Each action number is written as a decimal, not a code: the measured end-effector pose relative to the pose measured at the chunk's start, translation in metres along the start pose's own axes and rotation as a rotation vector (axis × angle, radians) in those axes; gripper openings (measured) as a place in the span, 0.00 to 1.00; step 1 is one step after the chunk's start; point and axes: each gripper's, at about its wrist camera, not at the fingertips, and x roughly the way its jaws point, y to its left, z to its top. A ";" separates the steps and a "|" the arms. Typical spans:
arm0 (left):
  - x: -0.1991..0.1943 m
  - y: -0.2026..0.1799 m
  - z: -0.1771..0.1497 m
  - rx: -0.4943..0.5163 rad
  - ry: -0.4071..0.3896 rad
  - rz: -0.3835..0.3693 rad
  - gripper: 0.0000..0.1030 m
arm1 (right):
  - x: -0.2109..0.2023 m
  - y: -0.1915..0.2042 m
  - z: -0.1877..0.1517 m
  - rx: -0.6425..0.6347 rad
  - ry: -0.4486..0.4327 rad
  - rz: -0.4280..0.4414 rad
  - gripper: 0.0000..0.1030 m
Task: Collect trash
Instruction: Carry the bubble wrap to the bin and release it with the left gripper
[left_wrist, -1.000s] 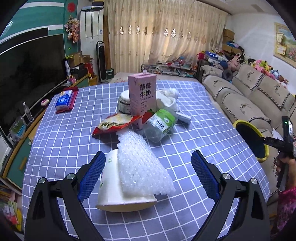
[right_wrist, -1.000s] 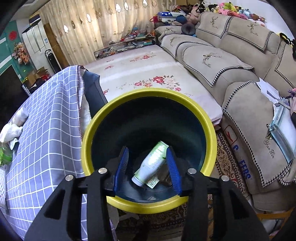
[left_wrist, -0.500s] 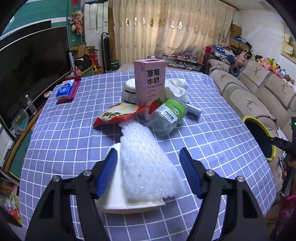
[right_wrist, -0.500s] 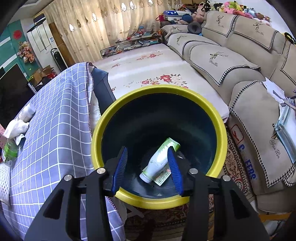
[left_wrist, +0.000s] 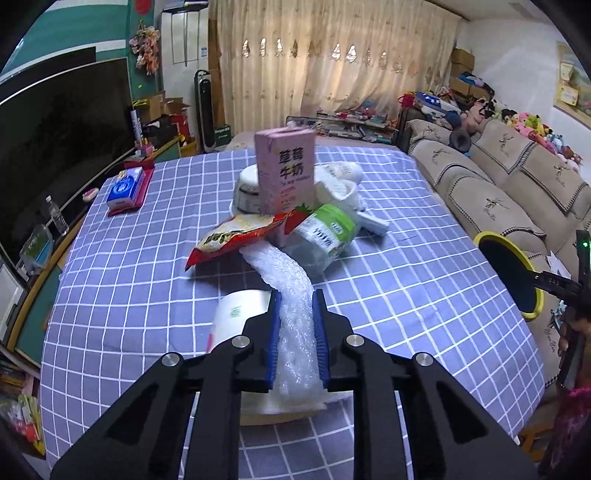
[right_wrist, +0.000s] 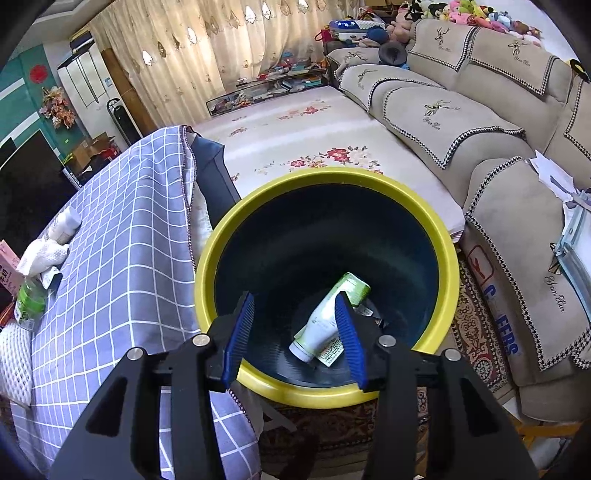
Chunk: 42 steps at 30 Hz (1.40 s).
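Left tool (left_wrist: 295, 336) is clamped on the bubble wrap (left_wrist: 291, 295), blue pads pinching the sheet near its close end, with the far end trailing up toward the red snack bag (left_wrist: 236, 240). The wrap lies draped over a white paper cup (left_wrist: 240, 317) on its side, so the lift wants to go straight up and slowly; drag it sideways and, I'd judge, the cup rolls or the tail catches the bag and the green-labelled bottle (left_wrist: 325, 236) just beyond. The material looks springy and light, so a firm pinch matters or it may slip out. Right tool (right_wrist: 291, 332) has its fingers apart around nothing, poised over the yellow-rimmed bin (right_wrist: 218, 266), which sits just off the table's edge and already has a green-and-white bottle (right_wrist: 325, 321) lying at the bottom. The carry runs rightward across the table (left_wrist: 406, 288) to that bin. The checked blue cloth covers the table; a pink milk carton (left_wrist: 286, 170) stands in the middle of the pile, a tissue pack (left_wrist: 125, 186) sits well apart at the left. Beige sofa (right_wrist: 461, 110) to the right, curtains behind.
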 end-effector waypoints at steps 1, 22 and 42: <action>-0.004 -0.003 0.002 0.010 -0.009 -0.005 0.16 | -0.001 0.000 0.000 0.000 -0.002 0.001 0.42; -0.044 -0.082 0.000 0.192 -0.001 -0.256 0.16 | -0.019 -0.004 0.000 0.016 -0.025 0.046 0.43; 0.055 -0.326 0.062 0.477 0.005 -0.529 0.16 | -0.076 -0.084 -0.005 0.141 -0.144 -0.034 0.46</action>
